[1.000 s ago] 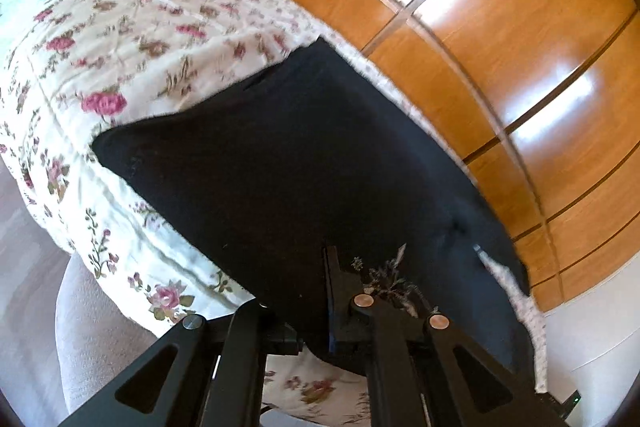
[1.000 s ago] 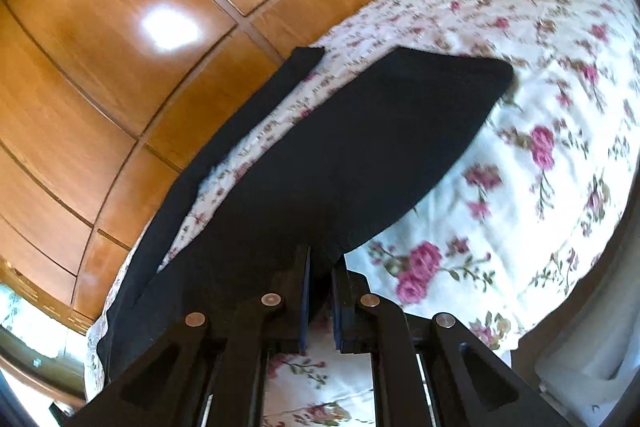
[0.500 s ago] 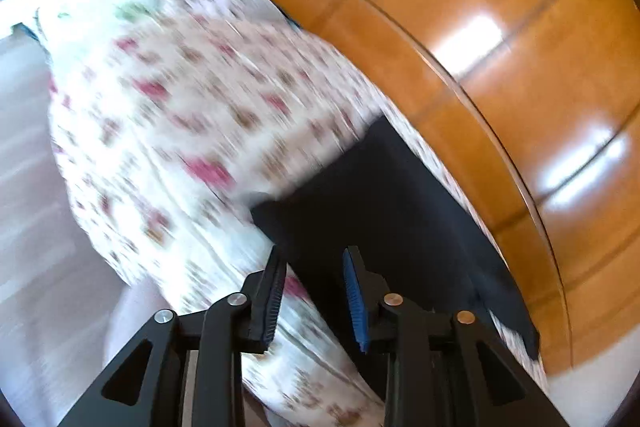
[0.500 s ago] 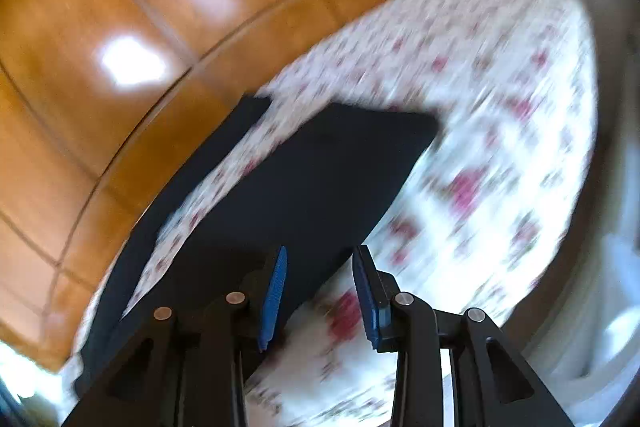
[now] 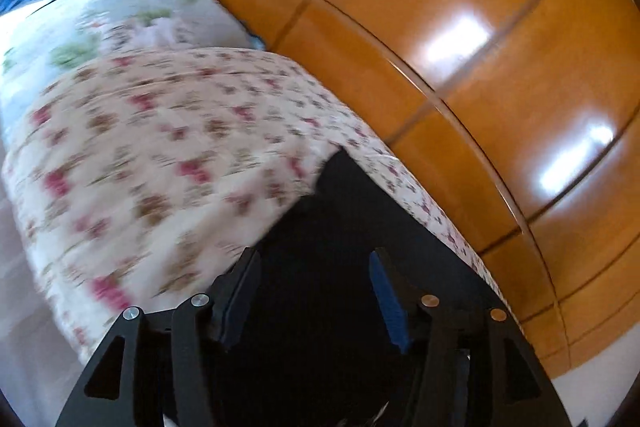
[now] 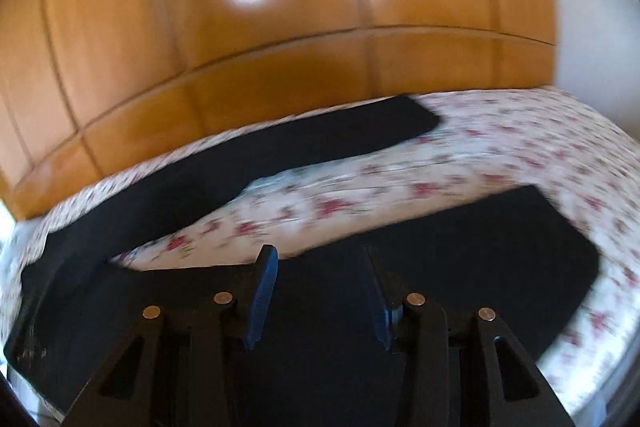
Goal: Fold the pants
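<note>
The black pants [image 6: 460,259] lie spread on a floral bedspread [image 6: 400,183]. In the right wrist view one leg [image 6: 320,143] runs along the far edge of the bed and the other lies near me, with bedspread showing between them. My right gripper [image 6: 318,291] is open and empty above the near leg. In the left wrist view the pants [image 5: 352,227] fill the lower middle. My left gripper [image 5: 314,291] is open and empty above them. Both views are blurred by motion.
A glossy wooden wardrobe [image 5: 460,67] stands right behind the bed, also in the right wrist view [image 6: 240,27]. A floral pillow [image 5: 132,15] lies at the bed's far end. The floor [image 5: 24,327] shows at the lower left.
Both grippers were shut on the pants' edge a second ago. Both have let go, opened wide and swung to new angles over the pants.
</note>
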A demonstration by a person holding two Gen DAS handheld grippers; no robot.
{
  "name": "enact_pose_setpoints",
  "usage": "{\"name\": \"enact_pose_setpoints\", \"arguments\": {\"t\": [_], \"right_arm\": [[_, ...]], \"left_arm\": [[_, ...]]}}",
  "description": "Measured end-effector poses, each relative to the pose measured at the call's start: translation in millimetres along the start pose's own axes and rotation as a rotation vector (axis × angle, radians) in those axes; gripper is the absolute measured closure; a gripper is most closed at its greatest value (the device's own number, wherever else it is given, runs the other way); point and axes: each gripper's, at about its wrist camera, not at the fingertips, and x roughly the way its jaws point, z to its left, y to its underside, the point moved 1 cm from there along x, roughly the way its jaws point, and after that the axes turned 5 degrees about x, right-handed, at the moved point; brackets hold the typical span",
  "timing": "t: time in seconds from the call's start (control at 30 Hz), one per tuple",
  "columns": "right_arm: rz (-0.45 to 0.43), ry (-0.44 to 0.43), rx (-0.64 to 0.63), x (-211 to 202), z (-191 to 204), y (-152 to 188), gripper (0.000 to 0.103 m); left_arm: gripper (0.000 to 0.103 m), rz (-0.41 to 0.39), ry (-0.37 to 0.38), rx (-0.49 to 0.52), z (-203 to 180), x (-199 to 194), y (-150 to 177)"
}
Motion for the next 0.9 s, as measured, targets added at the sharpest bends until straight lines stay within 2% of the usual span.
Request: {"name": "enact_pose_setpoints", "arguments": {"t": [0.17,0.3,0.5,0.6,0.67,0.9], "right_arm": [[0.057,-0.06,-0.104,41,56,-2,0.059],[0.096,-0.07,-0.127,70,79,1,0.059],[0.133,-0.032,-0.131,90,85,11,0.059],[0.169,-0.028,-0.099,99,77,14,0.059],[0.165,-0.035,-0.09,98,74,14,0.059],[0.164,-0.016,-0.113,98,75,15,0.057]], "left_arm": [[0.044,0.062,0.029,0.097,-36,38,-24],[0.044,0.065,0.003,0.135,-54,61,-37],[0.044,0.08,-0.025,0.165,-67,107,-52],[0.044,0.086,-0.075,0.198,-69,134,-58],[0.044,0.098,-0.12,0.211,-68,152,-63],[0.044,0.134,-0.205,0.217,-64,204,-81]]}}
